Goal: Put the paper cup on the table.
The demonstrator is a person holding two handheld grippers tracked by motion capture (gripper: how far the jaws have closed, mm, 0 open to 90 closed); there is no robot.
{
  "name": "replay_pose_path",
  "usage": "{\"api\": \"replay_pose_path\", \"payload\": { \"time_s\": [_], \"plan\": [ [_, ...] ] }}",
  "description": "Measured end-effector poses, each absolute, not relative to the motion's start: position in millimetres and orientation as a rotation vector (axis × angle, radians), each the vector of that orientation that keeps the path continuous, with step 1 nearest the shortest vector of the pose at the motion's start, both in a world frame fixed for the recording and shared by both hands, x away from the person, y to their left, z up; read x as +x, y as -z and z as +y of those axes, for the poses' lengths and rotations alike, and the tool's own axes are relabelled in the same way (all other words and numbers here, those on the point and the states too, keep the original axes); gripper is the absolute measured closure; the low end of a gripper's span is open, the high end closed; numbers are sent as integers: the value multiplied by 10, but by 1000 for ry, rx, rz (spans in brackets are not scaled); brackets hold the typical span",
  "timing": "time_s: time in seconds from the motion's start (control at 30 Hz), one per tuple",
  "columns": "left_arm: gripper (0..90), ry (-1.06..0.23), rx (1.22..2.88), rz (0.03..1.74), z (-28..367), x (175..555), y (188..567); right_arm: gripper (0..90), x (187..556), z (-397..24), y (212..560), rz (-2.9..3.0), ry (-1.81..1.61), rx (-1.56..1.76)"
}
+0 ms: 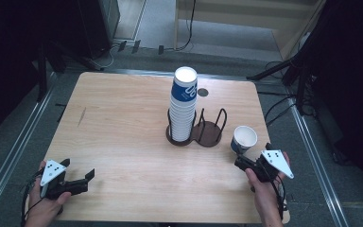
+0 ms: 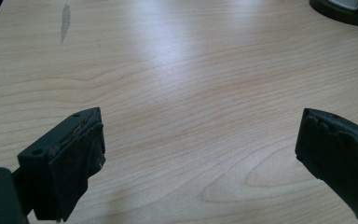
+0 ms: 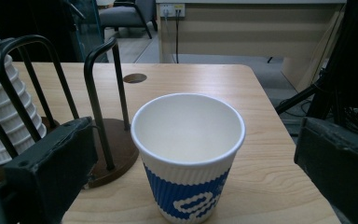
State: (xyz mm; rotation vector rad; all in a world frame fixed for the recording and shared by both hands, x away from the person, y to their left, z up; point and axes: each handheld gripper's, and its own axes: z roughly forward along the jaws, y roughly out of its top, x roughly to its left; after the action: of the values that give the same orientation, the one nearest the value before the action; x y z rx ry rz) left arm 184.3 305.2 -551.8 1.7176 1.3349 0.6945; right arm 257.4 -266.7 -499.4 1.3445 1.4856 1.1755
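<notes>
Ribbed white paper cup with a blue band (image 3: 189,156) stands upright near the right edge of the pale wood-grain table (image 1: 123,123), long axis vertical, open mouth up, interior empty. It sits between the wide-apart black jaws of the right gripper (image 3: 196,154), untouched by either. Just beside it, a dark round two-bay cup holder with bent wire hoops (image 1: 209,130): the near bay is empty; the far bay holds a tall stack of inverted ribbed white paper cups (image 1: 183,106), top cup blue-banded, bases up. Left gripper (image 1: 82,179) rests near the table's front left corner, jaws apart over bare wood.
</notes>
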Motion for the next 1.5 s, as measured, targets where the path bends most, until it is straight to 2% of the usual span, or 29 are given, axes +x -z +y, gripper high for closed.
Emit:
{"api": "replay_pose_path", "payload": {
  "time_s": [0.73,1.5],
  "plan": [
    [20,-695,1718,1333,3051,1842,5518,0,2282,-2882,5153,1507,-1121,1369],
    [20,-698,1722,1333,3044,1844,5519,0,2170,-3314,5373,1514,-1032,1448]
  ]
}}
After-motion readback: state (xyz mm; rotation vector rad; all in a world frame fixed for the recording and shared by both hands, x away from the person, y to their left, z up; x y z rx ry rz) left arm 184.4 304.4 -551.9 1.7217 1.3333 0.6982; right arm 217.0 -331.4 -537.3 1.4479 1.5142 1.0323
